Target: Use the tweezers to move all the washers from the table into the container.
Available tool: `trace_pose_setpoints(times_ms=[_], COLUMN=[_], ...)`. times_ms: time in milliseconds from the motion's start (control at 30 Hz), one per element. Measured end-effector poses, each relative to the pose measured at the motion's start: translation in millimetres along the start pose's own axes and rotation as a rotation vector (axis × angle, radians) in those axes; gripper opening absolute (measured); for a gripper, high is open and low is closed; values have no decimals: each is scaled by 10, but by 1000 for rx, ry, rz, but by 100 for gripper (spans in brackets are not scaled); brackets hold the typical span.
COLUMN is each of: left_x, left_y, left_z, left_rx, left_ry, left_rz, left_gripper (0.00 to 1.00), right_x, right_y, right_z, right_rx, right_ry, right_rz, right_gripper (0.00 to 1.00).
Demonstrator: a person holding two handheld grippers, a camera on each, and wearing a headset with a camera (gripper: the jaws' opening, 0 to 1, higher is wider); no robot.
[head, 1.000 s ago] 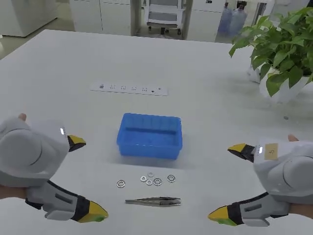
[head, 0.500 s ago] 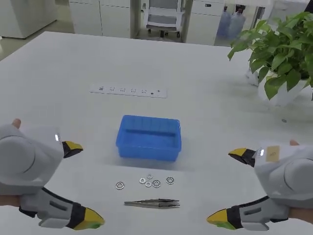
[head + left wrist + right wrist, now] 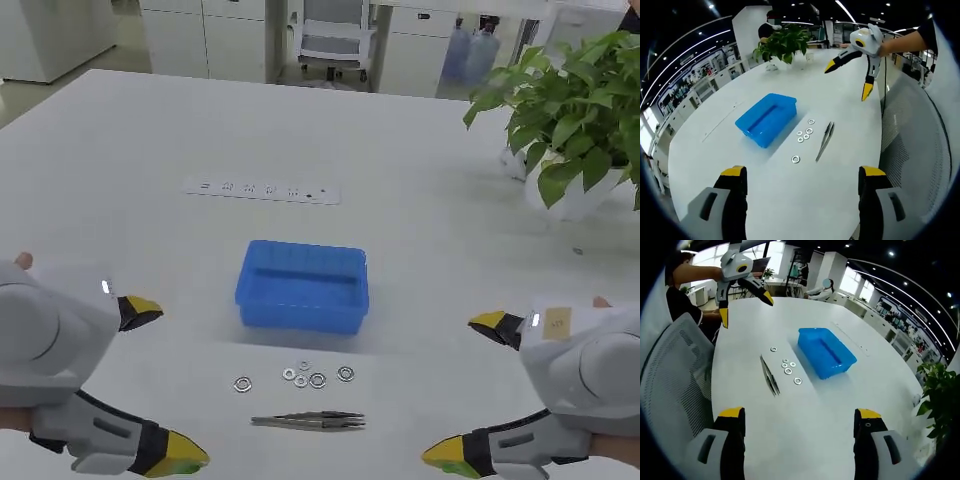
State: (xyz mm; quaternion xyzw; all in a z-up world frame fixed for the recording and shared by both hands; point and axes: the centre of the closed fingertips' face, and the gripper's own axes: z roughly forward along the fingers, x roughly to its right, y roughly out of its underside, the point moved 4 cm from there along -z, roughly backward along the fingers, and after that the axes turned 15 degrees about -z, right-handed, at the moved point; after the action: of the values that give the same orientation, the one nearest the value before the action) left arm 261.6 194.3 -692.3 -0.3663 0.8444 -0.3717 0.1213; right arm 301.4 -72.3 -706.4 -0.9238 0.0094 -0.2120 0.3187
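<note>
Left gripper (image 3: 162, 385) near left, jaws spread wide, holding nothing. Right gripper (image 3: 462, 388) near right, jaws likewise wide apart, nothing held. Tweezers (image 3: 308, 421) lie flat on table (image 3: 450, 230) between both grippers, touching neither. Six washers (image 3: 300, 377) scattered on tabletop just beyond tweezers. Blue container (image 3: 302, 285) just beyond washers. Farther: power strip (image 3: 262, 189); potted plant (image 3: 570, 110) far right.

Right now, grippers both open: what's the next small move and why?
Probably lower the right gripper onto the tweezers: they lie untouched on the table, it and the left gripper are open and empty, and the washers sit outside the container.
</note>
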Motion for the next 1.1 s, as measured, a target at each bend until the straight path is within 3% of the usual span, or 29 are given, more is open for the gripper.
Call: trace_pose_setpoints(times_ms=[100,200,233,400,467,533,667,900,1100], left_x=[12,81,71,48,58,45,14,-50,-98], left_y=[-7,-136,-163,-227,-311,-344,-309,-202,-118], left_z=[6,4,-7,3,5,20,33,-1,-24], left_rx=[-2,76,82,57,86,84,54,42,20], left_ry=[2,42,38,27,34,31,28,17,2], left_rz=[7,-48,-49,-23,-5,-1,29,5,-2], left_gripper=[97,97,97,98,98,98,98,99,99], right_x=[-13,-9,-12,-17,-13,-13,-10,22,100], right_y=[0,-10,-9,-2,12,9,11,30,-26], right_z=[9,13,14,9,9,6,-4,-5,5], right_rx=[-1,9,10,12,10,12,12,11,30], right_ry=[-4,5,3,5,8,10,9,13,57], right_rz=[3,18,28,30,38,41,35,39,5], right_gripper=[90,90,90,90,90,90,90,90,93])
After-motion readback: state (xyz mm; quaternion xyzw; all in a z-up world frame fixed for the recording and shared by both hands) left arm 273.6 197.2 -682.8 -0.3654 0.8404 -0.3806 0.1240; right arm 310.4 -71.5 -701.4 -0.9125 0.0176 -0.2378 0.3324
